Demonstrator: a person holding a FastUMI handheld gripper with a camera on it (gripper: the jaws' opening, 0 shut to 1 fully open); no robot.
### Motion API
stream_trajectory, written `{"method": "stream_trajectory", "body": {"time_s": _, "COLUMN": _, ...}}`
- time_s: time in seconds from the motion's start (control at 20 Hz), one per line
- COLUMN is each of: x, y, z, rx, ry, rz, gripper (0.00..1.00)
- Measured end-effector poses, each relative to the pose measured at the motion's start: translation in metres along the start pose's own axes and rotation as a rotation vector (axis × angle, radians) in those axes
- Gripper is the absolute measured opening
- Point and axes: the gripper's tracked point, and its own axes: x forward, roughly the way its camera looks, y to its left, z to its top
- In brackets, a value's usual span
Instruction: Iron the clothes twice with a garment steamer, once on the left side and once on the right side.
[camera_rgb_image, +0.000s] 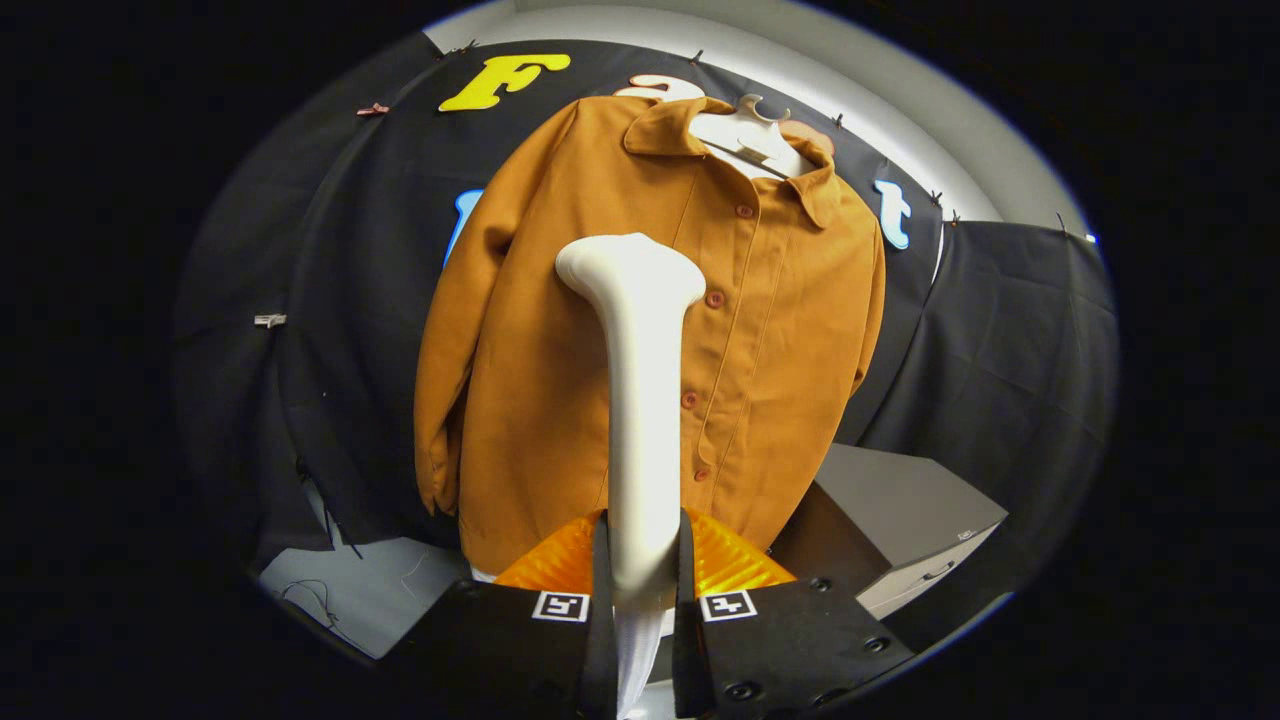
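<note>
Both fingers of the gripper (641, 570) clamp the handle of the white garment steamer (637, 400). Its head stands beyond them, before the orange shirt (560, 340) hanging on a white hanger (752, 140).

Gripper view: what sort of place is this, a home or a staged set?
Likely a staged booth: black cloth pinned up as walls, a shirt on a hanger, a grey cabinet. The gripper grips a steamer.
</note>
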Motion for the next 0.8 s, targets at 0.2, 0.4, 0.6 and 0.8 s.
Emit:
{"method": "stream_trajectory", "body": {"time_s": 0.2, "x": 0.002, "y": 0.001, "z": -0.028, "rx": -0.009, "ry": 0.058, "rz": 0.011, "gripper": 0.25}}
{"method": "stream_trajectory", "body": {"time_s": 0.4, "x": 0.0, "y": 0.001, "z": -0.055, "rx": -0.006, "ry": 0.113, "rz": 0.025, "gripper": 0.25}}
{"method": "stream_trajectory", "body": {"time_s": 0.6, "x": -0.008, "y": 0.0, "z": -0.071, "rx": -0.001, "ry": 0.136, "rz": 0.042, "gripper": 0.26}}
{"method": "stream_trajectory", "body": {"time_s": 0.8, "x": -0.014, "y": -0.002, "z": -0.078, "rx": 0.004, "ry": 0.144, "rz": 0.064, "gripper": 0.26}}
